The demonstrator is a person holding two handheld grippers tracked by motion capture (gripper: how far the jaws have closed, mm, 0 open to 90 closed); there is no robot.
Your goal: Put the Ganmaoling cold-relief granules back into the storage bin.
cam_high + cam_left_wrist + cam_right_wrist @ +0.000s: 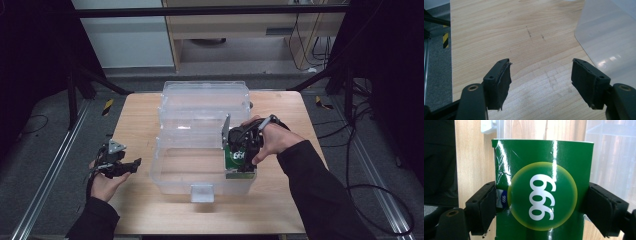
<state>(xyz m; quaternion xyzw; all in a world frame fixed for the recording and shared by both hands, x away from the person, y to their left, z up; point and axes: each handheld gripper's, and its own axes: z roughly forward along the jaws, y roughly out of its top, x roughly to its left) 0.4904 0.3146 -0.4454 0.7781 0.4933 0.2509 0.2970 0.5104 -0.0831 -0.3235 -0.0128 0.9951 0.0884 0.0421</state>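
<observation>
A glossy green box [236, 161] printed with white "999" in a yellow-green circle stands inside the right end of a clear plastic bin [180, 186]. My right gripper [238, 155] is shut on it from above. In the right gripper view both pads press the sides of the green box [541, 170], whose left edge is creased, with the right gripper [541, 210] low on it. My left gripper [132, 165] is held at the table's left edge, apart from the bin. In its own view the left gripper [541, 80] is open over bare wood.
The bin's hinged clear lid [205, 100] stands open behind it, and a white latch [202, 192] hangs on the front wall. The bin wall [609, 42] lies right of the left jaws. Wooden table [140, 115] shows left and front; dark floor and cables surround it.
</observation>
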